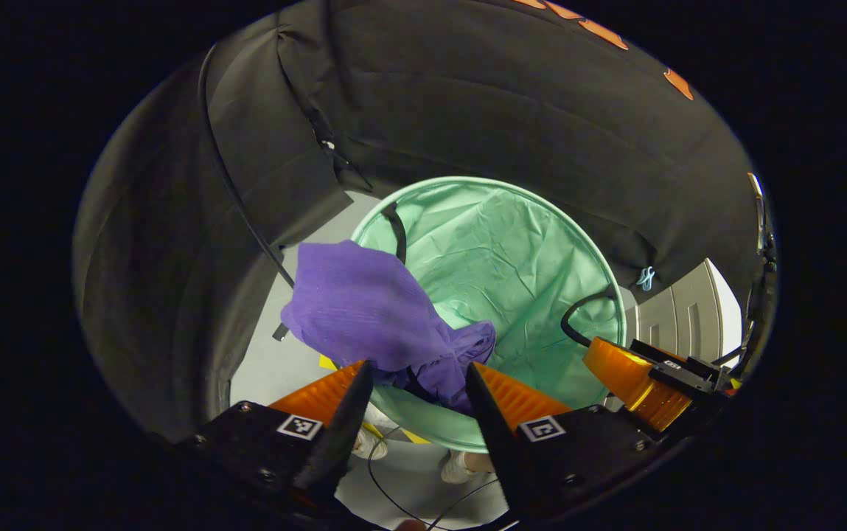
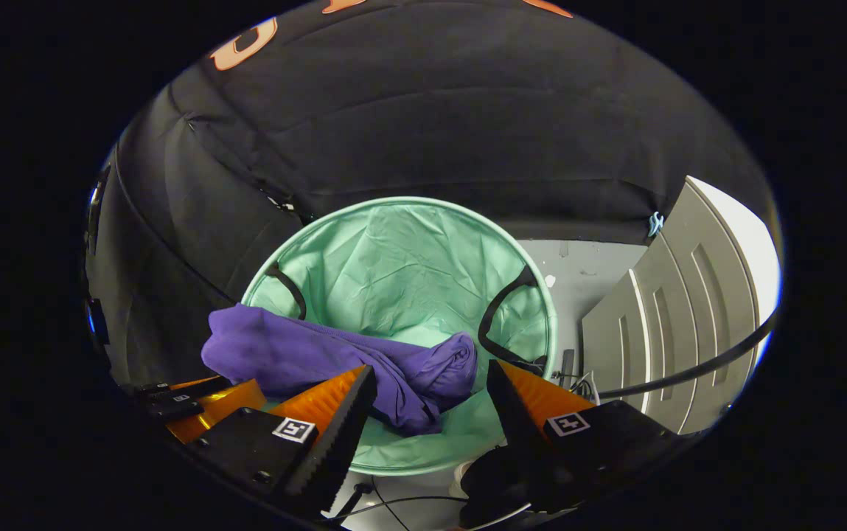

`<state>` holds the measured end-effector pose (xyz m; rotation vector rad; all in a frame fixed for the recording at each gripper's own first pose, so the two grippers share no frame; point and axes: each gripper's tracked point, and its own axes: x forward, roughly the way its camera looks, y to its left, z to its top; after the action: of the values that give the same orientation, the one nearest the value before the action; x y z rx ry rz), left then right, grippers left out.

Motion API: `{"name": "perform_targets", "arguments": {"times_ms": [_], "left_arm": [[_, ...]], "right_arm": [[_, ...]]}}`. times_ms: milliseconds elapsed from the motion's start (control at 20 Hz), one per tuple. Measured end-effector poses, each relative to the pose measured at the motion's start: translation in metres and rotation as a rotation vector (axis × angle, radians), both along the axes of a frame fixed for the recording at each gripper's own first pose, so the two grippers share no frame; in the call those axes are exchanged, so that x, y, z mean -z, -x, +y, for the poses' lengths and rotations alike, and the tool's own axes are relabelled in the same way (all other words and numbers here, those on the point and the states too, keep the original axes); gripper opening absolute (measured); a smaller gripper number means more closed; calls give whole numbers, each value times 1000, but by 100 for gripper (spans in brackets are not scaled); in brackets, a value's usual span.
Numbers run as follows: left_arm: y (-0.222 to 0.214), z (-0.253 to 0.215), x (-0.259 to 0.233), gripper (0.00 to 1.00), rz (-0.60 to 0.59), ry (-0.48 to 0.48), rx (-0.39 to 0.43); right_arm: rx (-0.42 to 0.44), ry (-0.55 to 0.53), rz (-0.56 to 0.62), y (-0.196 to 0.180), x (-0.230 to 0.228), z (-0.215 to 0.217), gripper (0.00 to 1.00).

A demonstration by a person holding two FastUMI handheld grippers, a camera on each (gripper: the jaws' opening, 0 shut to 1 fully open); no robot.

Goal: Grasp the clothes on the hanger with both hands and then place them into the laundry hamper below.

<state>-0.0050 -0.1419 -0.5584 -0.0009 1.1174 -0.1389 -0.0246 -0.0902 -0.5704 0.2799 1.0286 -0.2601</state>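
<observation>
A purple garment (image 1: 364, 302) lies bunched over the near rim of the round mint-green laundry hamper (image 1: 511, 188), part inside and part hanging out to the left. In the left gripper view my left gripper (image 1: 419, 364) is open just above the garment's lower fold, fingers wide on either side. The right gripper (image 1: 644, 383) shows at the right by the hamper's edge. In the right gripper view the garment (image 2: 298, 350) drapes across the hamper (image 2: 394, 200), and my right gripper (image 2: 430, 365) is open over its right end. The left gripper (image 2: 187, 405) sits at the lower left.
The hamper has two black handles (image 2: 500, 317) and stands on a grey floor against the booth's black cloth wall. A grey panelled door (image 2: 688, 295) is to the right. A person's shoes (image 1: 460, 464) and thin black cables (image 1: 246, 221) are below and left.
</observation>
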Motion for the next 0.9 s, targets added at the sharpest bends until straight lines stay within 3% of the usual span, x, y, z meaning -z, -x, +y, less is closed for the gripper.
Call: {"name": "perform_targets", "arguments": {"times_ms": [100, 550, 900], "left_arm": [[-4, -1, -22, 98, -39, 11, 1], [-34, -25, -135, 97, -277, 81, 27], [-58, -30, -262, 96, -573, 114, 71]], "right_arm": [[15, 6, -43, -4, -20, -7, 99], [90, 70, -290, -12, -149, -45, 99], [102, 207, -528, 0, -297, -75, 98]]}}
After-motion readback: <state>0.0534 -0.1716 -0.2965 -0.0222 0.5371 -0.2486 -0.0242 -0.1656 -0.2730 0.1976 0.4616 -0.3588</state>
